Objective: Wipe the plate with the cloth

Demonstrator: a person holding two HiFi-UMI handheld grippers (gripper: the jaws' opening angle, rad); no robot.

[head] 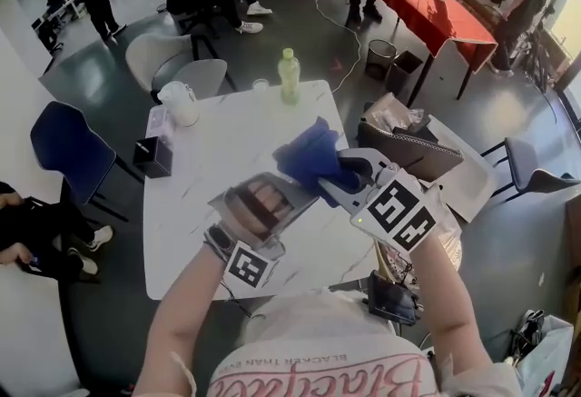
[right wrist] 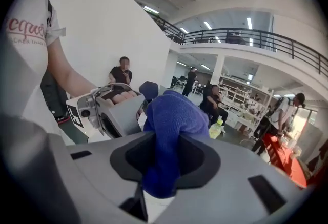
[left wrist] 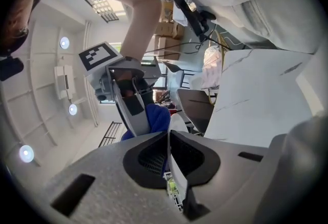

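A white table with grey streaks (head: 227,150) stands on a dark floor. At its far side are a green plastic bottle (head: 289,74), a small clear glass (head: 260,85) and a white jug (head: 180,103). A black box (head: 152,157) sits at the left edge. Far off on the right is a long table with a red cover (head: 427,9), and people sit and stand around the room.

The left gripper (left wrist: 169,138) is pinched tight on the thin rim of a white plate (left wrist: 176,124). It holds the plate up in the air over the near side of the table. The right gripper (right wrist: 165,142) is squeezed onto a bunched dark blue cloth (right wrist: 171,118). The cloth is just beside the plate.
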